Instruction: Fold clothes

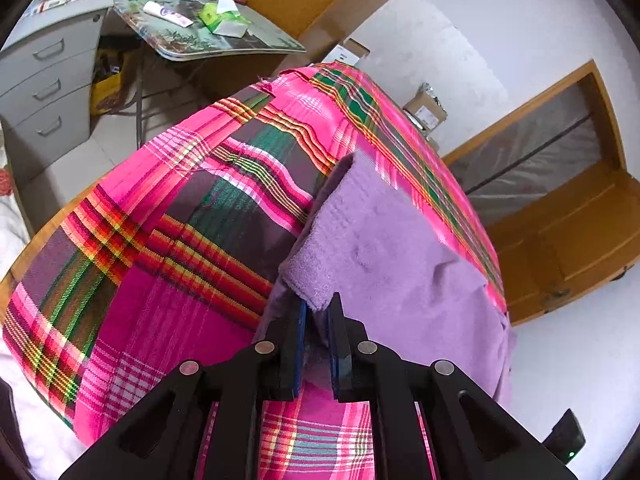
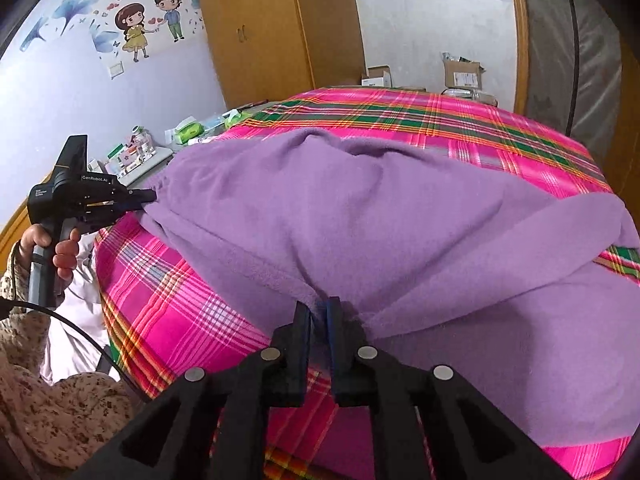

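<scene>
Two grips on one purple fleece garment [image 2: 360, 220], spread over the pink plaid bed cover [image 2: 168, 304]. Left gripper [image 1: 318, 312] jaws pinch a corner, right gripper [image 2: 319, 316] jaws pinch the near edge; spaced well apart, likely to keep the edge taut for folding.

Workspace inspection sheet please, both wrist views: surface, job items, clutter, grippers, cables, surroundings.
Surface: plaid bedspread, pink with green and orange stripes, covering the bed.
Job's things: purple fleece garment, spread and rumpled, partly folded over itself.
Clutter: side table holding tissue packs and a tube; otherwise nothing seen on the bed.
Grippers: left gripper pinches the garment's edge; right gripper has fabric between nearly closed jaws.
Cables: black cable by the sleeve.
Surroundings: drawer cabinet, wooden wardrobe, cardboard boxes.
</scene>
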Demonstrator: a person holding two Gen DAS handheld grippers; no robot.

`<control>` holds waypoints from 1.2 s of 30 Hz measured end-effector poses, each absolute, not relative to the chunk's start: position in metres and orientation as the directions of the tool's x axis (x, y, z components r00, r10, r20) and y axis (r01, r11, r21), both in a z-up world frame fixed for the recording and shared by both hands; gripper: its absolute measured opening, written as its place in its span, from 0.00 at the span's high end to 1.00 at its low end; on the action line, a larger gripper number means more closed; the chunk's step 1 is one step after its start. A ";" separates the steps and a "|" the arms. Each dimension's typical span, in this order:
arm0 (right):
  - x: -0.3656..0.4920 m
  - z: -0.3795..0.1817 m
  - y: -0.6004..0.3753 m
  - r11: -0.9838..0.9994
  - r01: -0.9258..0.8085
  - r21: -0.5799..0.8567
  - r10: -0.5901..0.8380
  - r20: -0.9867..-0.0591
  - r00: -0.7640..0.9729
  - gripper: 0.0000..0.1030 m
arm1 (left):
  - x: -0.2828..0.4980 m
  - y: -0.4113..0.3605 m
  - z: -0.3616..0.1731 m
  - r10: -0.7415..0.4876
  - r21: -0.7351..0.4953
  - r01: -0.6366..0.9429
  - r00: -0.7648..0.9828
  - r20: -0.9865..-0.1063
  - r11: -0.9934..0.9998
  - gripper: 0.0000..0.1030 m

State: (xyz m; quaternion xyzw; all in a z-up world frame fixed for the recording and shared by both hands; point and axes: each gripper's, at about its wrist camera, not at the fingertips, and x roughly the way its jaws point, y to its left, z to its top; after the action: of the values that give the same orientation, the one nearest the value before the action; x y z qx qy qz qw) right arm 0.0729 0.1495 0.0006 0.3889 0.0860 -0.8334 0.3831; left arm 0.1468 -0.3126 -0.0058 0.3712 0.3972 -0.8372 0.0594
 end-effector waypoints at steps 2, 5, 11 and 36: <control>0.074 0.003 0.155 -0.689 0.703 0.177 -0.585 -0.708 -0.396 0.90 | 0.148 -0.311 -0.004 0.187 -0.611 0.397 -0.714 -0.674 -0.685 0.89; 0.073 0.006 0.166 -0.696 0.682 0.223 -0.604 -0.695 -0.389 0.90 | 0.152 -0.308 0.002 0.162 -0.592 0.402 -0.717 -0.678 -0.699 0.87; 0.064 0.010 0.205 -0.752 0.585 0.304 -0.605 -0.671 -0.428 0.90 | 0.168 -0.302 0.022 0.088 -0.577 0.393 -0.769 -0.633 -0.716 0.87; -0.038 0.027 0.263 -0.944 0.251 0.214 -0.329 -0.669 -0.666 0.66 | 0.089 -0.087 0.057 0.516 -0.405 -0.329 -0.648 -0.560 -0.853 0.77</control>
State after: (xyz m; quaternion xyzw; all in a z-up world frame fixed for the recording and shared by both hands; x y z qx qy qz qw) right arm -0.0375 0.2629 0.0272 0.3763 -0.0518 -0.9112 0.1593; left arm 0.0891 -0.0874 0.0574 0.3475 0.1346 -0.8976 -0.2354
